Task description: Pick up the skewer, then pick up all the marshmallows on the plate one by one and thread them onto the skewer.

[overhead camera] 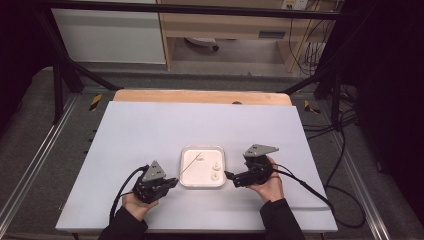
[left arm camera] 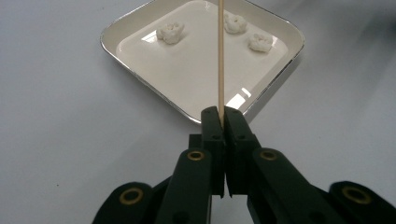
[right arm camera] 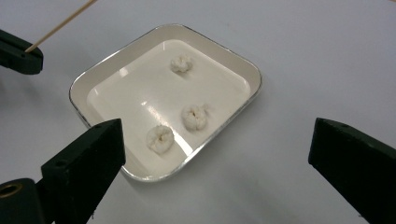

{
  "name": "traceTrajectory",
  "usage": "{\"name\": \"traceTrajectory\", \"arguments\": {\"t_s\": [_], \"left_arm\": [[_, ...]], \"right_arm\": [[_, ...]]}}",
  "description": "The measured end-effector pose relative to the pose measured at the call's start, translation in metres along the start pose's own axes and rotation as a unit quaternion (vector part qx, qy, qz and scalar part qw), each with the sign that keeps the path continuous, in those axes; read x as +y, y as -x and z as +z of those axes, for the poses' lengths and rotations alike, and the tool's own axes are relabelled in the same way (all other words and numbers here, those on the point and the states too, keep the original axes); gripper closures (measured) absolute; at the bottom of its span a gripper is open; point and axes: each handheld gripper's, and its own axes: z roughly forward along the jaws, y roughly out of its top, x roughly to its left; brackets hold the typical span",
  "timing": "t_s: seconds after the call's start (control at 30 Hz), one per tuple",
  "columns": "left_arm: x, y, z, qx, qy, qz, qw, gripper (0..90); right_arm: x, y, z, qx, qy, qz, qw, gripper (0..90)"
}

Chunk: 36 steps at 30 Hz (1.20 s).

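The left gripper (left arm camera: 223, 116) has its fingers pinching a thin wooden skewer (left arm camera: 221, 56), which slants out over the white tray (overhead camera: 202, 184) near the desk's (overhead camera: 150, 130) front edge. Three small white puffs, perhaps popcorn (right arm camera: 194, 116), lie in the tray. The right gripper (right arm camera: 215, 154), fingers spread and empty, sits just beside the tray's right rim. Nothing stands between either gripper and the tray.

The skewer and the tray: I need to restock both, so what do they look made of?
The skewer, clamped in the shut left gripper, looks like bare wood or bamboo: pale tan, matte, thin and straight. The tray looks like glazed ceramic or enamel, possibly melamine: glossy cream surface with bright reflections and a thin silvery rim.
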Motion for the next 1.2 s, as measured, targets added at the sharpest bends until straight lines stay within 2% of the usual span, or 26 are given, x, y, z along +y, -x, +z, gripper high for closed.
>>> {"name": "traceTrajectory", "arguments": {"t_s": [0.3,0.57,0.77,0.9,0.93,1.2], "left_arm": [[-0.005,-0.004,-0.002,-0.008,0.013,-0.015,0.9998,88.0],[-0.007,-0.003,-0.002,-0.009,0.020,-0.016,0.9996,88.0],[-0.006,-0.003,-0.001,-0.009,0.023,-0.016,0.9996,88.0],[-0.007,-0.003,-0.001,-0.010,0.026,-0.017,0.9995,88.0],[-0.007,-0.003,-0.001,-0.010,0.026,-0.017,0.9995,88.0],[-0.007,-0.002,-0.001,-0.013,0.028,-0.019,0.9993,88.0]], "right_arm": [[0.013,-0.003,0.020,-0.002,-0.006,-0.001,1.0000,4.0],[0.020,-0.005,0.038,0.000,-0.012,0.007,0.9999,6.8],[0.021,-0.006,0.050,0.015,-0.023,0.000,0.9996,19.2],[0.019,-0.006,0.057,0.019,-0.027,-0.004,0.9994,30.9],[0.018,-0.006,0.059,0.019,-0.031,-0.005,0.9993,36.6],[0.011,-0.009,0.069,0.021,-0.054,-0.010,0.9982,46.6]]}}
